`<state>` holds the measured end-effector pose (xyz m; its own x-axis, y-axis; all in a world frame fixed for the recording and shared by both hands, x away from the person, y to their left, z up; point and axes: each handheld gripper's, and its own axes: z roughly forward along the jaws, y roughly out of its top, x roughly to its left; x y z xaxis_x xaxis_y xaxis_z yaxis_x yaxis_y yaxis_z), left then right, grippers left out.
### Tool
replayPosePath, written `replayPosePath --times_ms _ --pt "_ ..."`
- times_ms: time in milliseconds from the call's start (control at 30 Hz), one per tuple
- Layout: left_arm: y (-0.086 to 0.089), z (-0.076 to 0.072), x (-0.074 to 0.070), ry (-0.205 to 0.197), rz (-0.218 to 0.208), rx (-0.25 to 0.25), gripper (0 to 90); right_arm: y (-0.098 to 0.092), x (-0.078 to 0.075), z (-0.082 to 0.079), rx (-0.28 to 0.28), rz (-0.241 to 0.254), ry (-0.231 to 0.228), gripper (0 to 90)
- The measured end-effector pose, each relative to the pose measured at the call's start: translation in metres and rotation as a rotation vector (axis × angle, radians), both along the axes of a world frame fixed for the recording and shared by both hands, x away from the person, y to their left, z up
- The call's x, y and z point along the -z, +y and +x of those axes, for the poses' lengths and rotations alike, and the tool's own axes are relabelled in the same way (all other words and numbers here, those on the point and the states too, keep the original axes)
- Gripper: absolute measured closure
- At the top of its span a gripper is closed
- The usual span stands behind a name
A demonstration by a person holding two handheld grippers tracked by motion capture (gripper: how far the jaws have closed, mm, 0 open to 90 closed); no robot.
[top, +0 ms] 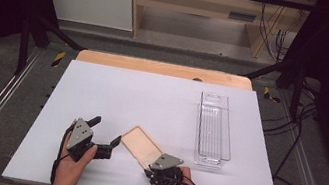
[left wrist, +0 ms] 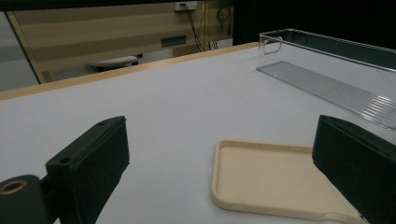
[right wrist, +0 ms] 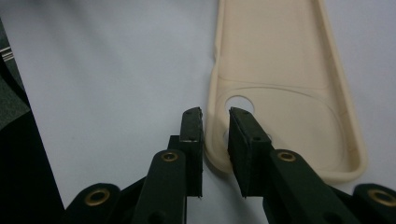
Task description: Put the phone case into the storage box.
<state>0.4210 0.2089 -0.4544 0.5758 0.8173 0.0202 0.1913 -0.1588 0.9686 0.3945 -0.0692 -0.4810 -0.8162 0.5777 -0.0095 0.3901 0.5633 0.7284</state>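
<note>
A cream phone case point(top: 142, 145) lies hollow side up near the front middle of the white table point(top: 126, 96). My right gripper point(top: 148, 169) is at the case's near corner. In the right gripper view its jaws straddle the rim of the phone case point(right wrist: 280, 70) beside the camera hole, one jaw outside and one inside, and the right gripper point(right wrist: 215, 112) is shut on that wall. My left gripper point(top: 105, 131) stands open just left of the case. In the left gripper view the phone case point(left wrist: 271, 177) lies partly between the wide-apart jaws of the left gripper point(left wrist: 224, 126).
A long clear plastic bin point(top: 214, 129) stands empty on the right side of the table, also seen as the clear bin point(left wrist: 327, 60) in the left gripper view. A wooden edge runs along the table's back, with metal rails on both sides.
</note>
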Motion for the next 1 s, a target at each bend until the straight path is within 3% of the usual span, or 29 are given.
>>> replayPosePath --times_ms 100,267,400,733,1000 --pt "-0.002 -0.001 0.0 -0.008 0.018 0.001 3.9 0.004 0.002 0.0 -0.005 -0.009 -0.011 74.8" --pt "-0.001 -0.002 0.0 -0.003 0.015 0.013 3.9 0.005 0.002 0.001 -0.03 -0.013 -0.011 80.1" --pt "-0.003 -0.002 0.0 0.004 0.02 0.03 3.9 0.003 0.002 0.003 -0.028 0.003 0.016 80.4" --pt "-0.014 -0.001 0.002 0.01 0.054 0.073 4.2 -0.003 0.004 0.005 -0.041 0.048 0.029 81.0" --pt "-0.014 -0.002 0.003 0.01 0.067 0.075 4.2 -0.001 0.003 0.004 -0.049 0.025 -0.003 80.4"
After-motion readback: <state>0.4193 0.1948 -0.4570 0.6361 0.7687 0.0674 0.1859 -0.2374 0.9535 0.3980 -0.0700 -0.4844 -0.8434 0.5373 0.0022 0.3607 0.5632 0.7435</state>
